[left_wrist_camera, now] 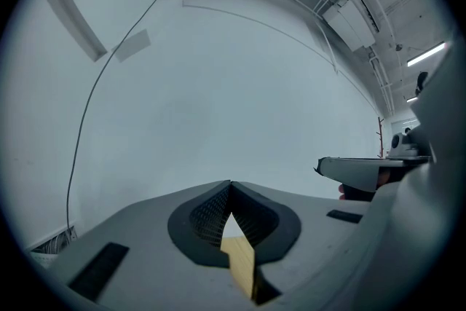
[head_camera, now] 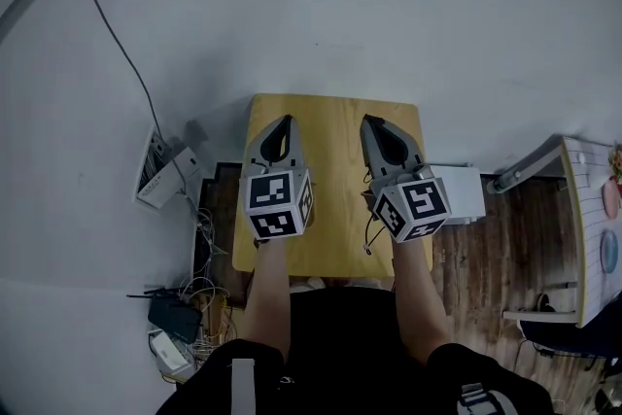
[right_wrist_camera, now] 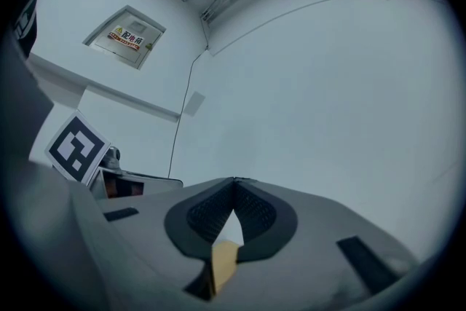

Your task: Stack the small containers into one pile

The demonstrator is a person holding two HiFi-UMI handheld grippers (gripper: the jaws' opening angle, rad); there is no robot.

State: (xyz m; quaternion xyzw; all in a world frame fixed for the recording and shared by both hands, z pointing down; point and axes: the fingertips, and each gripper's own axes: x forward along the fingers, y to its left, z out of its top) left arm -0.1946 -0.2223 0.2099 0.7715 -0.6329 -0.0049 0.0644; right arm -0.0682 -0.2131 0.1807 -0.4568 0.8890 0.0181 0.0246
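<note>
Hovering side by side over the small wooden surface (head_camera: 335, 175), the left claw (head_camera: 288, 121) and the right claw (head_camera: 369, 121) are both pressing their tips together, gripping nothing. The containers are not showing in any view.

Support surface: one small table (head_camera: 335, 117) with a light yellow wooden top, roughly square, set against the white wall. Much of the top is covered from view by the left gripper (head_camera: 288, 120) and the right gripper (head_camera: 368, 120).

The table stands on a dark wooden floor (head_camera: 486, 253). On the floor, just right of the table, is a white box (head_camera: 465, 192). Left of the table lies a tangle of cables (head_camera: 202, 290) with a black adapter (head_camera: 175, 316).
</note>
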